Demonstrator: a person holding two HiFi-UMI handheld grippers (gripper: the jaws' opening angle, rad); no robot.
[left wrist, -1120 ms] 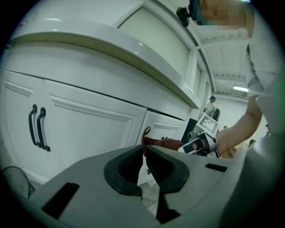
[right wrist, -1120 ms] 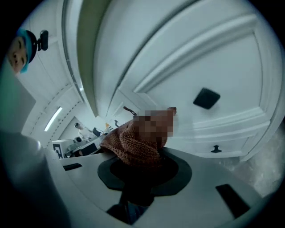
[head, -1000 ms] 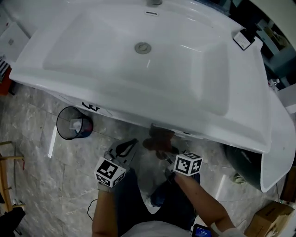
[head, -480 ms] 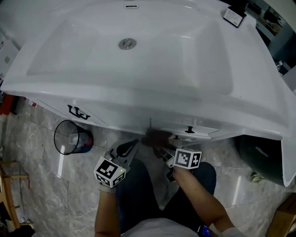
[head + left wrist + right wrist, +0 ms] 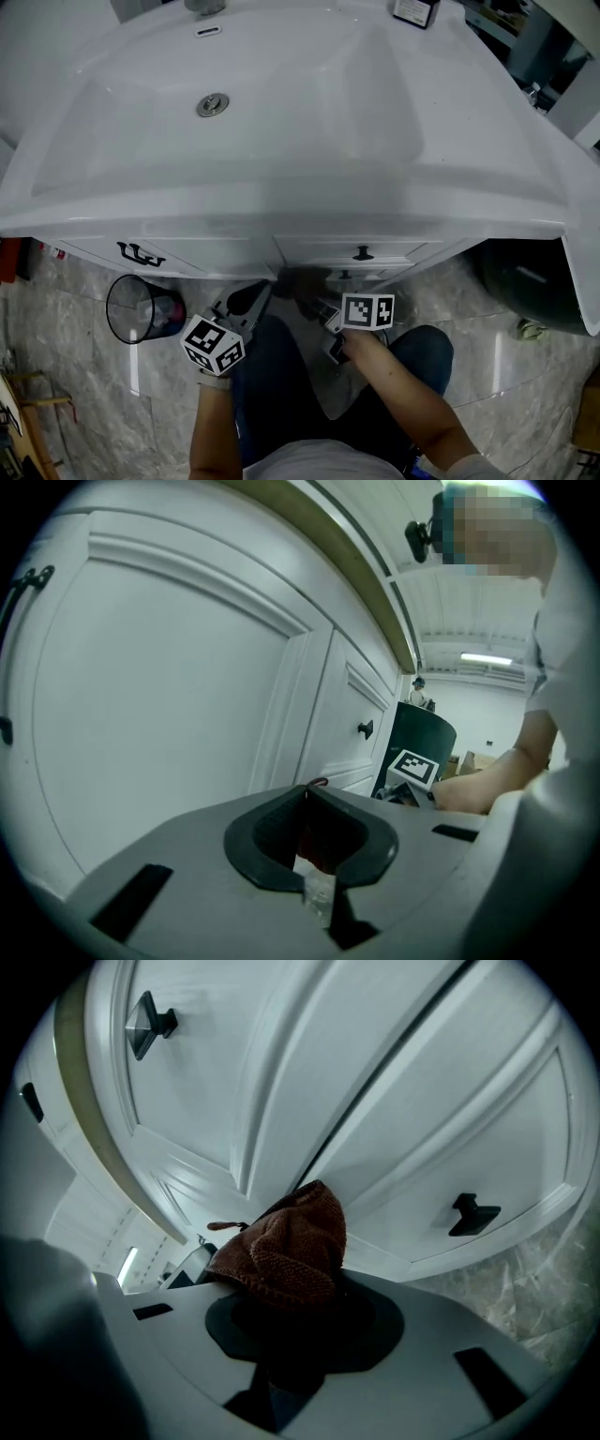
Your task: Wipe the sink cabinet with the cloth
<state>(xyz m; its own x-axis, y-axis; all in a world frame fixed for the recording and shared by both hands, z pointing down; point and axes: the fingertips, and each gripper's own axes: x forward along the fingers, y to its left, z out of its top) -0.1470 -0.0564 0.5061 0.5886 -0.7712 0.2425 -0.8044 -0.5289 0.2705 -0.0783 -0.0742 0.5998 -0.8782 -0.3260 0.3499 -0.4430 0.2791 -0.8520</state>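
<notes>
Cloth (image 5: 286, 1246), brown knit: clamped in right gripper (image 5: 292, 1283), at cabinet door (image 5: 394, 1119) seam. Left gripper (image 5: 306, 794): jaws together, empty. Risk: cloth likely snags knob (image 5: 473, 1213) at lower right, slipping from the 2 jaws.

I see grey marbled floor (image 5: 75, 394) across the lower frame. On it, at lower left, stands a mesh bin (image 5: 141, 309). The white cabinet (image 5: 225, 251) stands mid-frame, with a dark drum (image 5: 525, 277) at right.

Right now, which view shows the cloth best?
Right gripper view: the cloth sits centre frame, clamped in the right gripper by the cabinet door. Head view shows only a dark blur under the sink rim; left gripper view doesn't clearly show it.
</notes>
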